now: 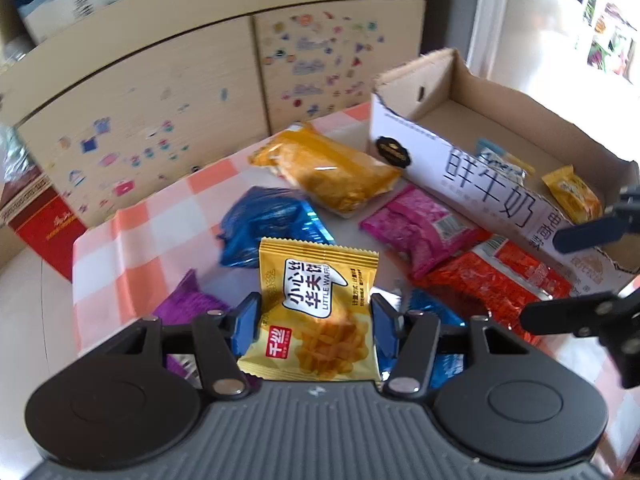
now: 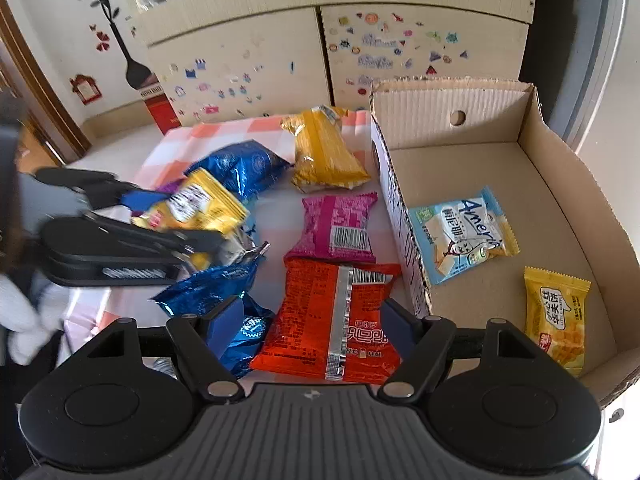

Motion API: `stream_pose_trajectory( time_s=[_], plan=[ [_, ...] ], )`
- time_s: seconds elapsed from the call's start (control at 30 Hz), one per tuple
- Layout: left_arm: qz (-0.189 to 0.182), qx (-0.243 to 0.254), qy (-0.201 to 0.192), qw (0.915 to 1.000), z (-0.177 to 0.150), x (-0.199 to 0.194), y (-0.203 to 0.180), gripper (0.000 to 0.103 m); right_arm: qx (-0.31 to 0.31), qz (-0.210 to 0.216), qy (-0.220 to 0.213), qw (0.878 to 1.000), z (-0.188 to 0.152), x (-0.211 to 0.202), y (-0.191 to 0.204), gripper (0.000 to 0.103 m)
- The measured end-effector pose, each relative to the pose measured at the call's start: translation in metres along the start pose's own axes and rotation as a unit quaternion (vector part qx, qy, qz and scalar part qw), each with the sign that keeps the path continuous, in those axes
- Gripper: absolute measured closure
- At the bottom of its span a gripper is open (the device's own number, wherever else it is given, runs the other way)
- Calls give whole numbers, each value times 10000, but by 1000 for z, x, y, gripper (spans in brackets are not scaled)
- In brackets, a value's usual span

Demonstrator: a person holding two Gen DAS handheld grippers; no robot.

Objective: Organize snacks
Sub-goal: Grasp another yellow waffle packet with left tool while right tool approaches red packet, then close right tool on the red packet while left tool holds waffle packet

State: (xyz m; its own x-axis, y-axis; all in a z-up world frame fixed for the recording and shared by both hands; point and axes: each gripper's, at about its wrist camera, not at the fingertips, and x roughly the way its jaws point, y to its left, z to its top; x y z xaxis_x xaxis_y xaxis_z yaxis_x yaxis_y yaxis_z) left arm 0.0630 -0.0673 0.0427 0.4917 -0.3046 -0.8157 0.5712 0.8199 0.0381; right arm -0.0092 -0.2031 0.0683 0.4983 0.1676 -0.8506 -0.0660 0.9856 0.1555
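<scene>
Cardboard box (image 2: 500, 184) already held two packets; about seven apparently remained on the checked tabletop (image 1: 120, 248). Left claw (image 1: 314, 320) clamped a yellow wafer packet (image 1: 316, 312); right claw (image 2: 316, 322) gaped, empty, over the red foil packet (image 2: 336, 316).

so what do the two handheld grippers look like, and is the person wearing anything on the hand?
Both match: the left gripper and right gripper have a grey ribbed body, round black discs either side, black linkage arms with silver pivot pins and blue finger pads. No cables visible. A white glove covers the hand.
</scene>
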Motion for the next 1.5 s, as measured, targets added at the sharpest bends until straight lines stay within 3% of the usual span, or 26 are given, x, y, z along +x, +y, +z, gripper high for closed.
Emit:
stream_pose_trajectory(
  time_s=[0.43,0.77,0.97,1.3,1.5],
  plan=[
    [-69,-308,-38,9995,-9,-15,24,46,131,-654,218,9975,-4,37,12,21],
    [-121,-339,2,9994,-16,-19,30,46,-289,168,399,9986,-8,29,25,22],
    [-75,-371,52,9993,-19,-18,32,46,144,-158,363,9991,-3,31,12,17],
    [-76,-237,126,9996,-21,-17,25,46,-231,-694,441,9963,-5,53,29,12],
    [30,-103,137,9998,-23,-14,19,46,-628,-732,479,9942,-9,56,39,25]
  ],
)
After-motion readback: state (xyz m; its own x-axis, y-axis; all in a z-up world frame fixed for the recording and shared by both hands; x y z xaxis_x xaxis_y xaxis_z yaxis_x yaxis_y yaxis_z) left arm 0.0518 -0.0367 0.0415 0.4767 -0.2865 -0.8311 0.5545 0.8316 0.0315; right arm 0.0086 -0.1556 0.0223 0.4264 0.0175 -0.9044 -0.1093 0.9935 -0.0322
